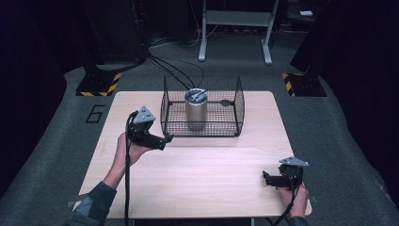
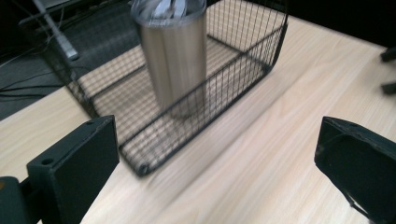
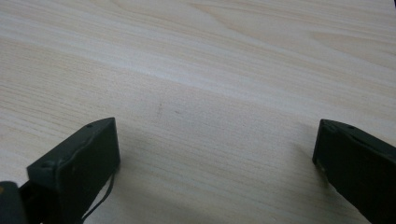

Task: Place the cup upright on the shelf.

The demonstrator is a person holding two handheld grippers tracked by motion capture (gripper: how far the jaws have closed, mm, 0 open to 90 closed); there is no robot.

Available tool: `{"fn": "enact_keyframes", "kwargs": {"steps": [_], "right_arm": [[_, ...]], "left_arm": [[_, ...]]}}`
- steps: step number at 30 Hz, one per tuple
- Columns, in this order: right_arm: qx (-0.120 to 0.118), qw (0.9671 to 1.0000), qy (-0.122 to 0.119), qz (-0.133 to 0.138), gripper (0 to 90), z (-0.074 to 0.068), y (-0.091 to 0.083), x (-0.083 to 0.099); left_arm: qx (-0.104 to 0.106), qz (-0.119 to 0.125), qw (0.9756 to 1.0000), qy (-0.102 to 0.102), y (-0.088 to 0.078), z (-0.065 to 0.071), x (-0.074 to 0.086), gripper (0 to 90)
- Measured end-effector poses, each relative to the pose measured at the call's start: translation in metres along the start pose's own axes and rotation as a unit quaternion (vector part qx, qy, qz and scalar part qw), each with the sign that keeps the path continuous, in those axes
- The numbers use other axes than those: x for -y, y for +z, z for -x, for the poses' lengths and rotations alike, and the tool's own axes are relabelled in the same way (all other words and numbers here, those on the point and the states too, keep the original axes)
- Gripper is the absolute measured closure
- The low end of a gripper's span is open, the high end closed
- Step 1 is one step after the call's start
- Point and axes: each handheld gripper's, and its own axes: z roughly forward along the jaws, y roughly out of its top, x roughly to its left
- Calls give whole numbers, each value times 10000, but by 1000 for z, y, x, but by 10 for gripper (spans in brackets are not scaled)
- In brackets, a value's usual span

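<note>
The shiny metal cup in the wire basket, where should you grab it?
Probably from above, around its upper body just under the lid. The metal cup stands upright inside the wire basket, whose mesh walls block any sideways reach, but the basket is open on top. The left tool is nearest, its jaws wide apart.

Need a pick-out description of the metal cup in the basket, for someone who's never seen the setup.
On the light wooden table, find the black wire basket at the far edge. Upright inside its left half stands a brushed-steel cylindrical tumbler, the only shiny metal thing there, with grey utensil ends sticking from its top.
</note>
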Motion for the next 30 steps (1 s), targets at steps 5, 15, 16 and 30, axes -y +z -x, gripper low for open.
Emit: {"fn": "enact_keyframes", "kwargs": {"steps": [5,15,16,30], "right_arm": [[0,10000,0,1,2,0,0,0],[1,10000,7,-2,2,0,0,0],[1,10000,8,-1,2,0,0,0],[-2,10000,14,-1,2,0,0,0]], "left_arm": [[-223,-238,9994,-89,-11,0,37,0],[-738,-687,9911,-866,-16,-18,133,0],[-761,-745,9897,-952,-16,-21,143,0],[-1264,-1019,9739,-1586,-7,-49,209,0]]}}
